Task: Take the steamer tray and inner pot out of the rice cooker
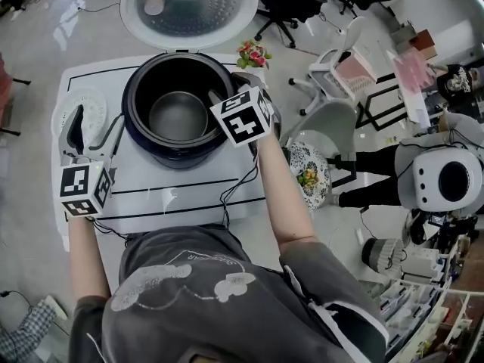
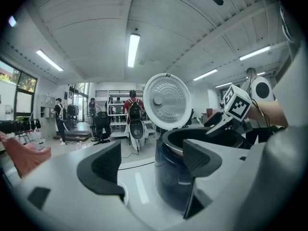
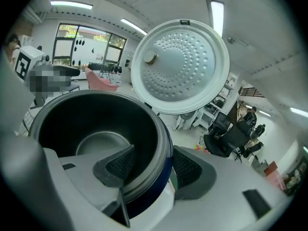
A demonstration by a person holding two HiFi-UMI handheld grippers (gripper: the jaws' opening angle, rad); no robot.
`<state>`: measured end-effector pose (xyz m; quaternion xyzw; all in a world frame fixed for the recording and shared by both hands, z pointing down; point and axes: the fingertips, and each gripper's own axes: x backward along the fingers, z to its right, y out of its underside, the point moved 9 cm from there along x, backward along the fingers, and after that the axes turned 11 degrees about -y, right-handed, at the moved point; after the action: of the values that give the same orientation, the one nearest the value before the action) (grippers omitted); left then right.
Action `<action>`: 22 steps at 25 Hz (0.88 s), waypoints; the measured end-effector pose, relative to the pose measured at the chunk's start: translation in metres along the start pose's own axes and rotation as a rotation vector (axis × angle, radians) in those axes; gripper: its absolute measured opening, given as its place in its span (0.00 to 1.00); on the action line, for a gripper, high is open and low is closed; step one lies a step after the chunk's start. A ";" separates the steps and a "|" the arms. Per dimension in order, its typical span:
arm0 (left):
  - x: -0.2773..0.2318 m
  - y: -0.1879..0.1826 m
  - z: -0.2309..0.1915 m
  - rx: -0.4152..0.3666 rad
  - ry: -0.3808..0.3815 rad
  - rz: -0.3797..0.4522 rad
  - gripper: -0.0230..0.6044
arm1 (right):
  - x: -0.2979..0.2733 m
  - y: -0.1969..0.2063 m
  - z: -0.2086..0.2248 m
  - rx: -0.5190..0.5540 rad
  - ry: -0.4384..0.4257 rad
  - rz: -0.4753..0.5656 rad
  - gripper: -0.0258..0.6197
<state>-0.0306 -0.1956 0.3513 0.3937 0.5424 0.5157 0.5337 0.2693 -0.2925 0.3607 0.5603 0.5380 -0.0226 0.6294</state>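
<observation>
The dark blue rice cooker [image 1: 175, 151] stands on the white table with its lid [image 1: 189, 10] tipped open at the back. The grey metal inner pot [image 1: 178, 116] sits inside it. My right gripper [image 3: 151, 170] is open at the cooker's right rim [image 3: 161, 143]: one jaw is inside the pot, the other outside the blue wall, and the pads do not press. The white perforated steamer tray [image 1: 94, 108] lies on the table left of the cooker. My left gripper [image 1: 76, 131] hovers over it, open, with nothing between its fingers [image 2: 108, 170].
The table [image 1: 189, 195] carries black lines and cables. A plate of food [image 1: 308, 174], flowers [image 1: 253, 54], chairs and a white robot [image 1: 442, 178] stand to the right. People stand in the room's background [image 2: 132, 107].
</observation>
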 end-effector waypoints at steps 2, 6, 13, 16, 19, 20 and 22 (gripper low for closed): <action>-0.001 -0.001 0.001 0.000 -0.007 -0.004 0.67 | -0.003 -0.001 0.002 -0.002 -0.021 -0.023 0.46; -0.003 0.001 0.003 0.007 -0.009 -0.007 0.67 | -0.008 -0.001 0.004 -0.003 -0.033 -0.077 0.46; -0.002 -0.002 0.005 0.001 0.014 -0.006 0.67 | -0.013 -0.004 0.008 -0.048 0.094 -0.130 0.31; -0.001 -0.005 -0.001 -0.008 0.020 -0.001 0.67 | -0.013 -0.005 0.006 -0.032 0.128 -0.149 0.30; -0.001 -0.007 -0.010 -0.021 0.033 -0.002 0.67 | -0.008 -0.014 -0.001 -0.015 0.153 -0.133 0.28; -0.001 -0.008 -0.013 -0.024 0.039 -0.001 0.67 | -0.007 -0.018 -0.004 -0.006 0.165 -0.126 0.24; -0.005 -0.010 -0.019 -0.027 0.053 0.004 0.67 | -0.007 -0.025 -0.006 0.003 0.183 -0.125 0.23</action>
<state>-0.0472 -0.2043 0.3408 0.3739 0.5486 0.5342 0.5233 0.2461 -0.3014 0.3499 0.5262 0.6271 -0.0115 0.5742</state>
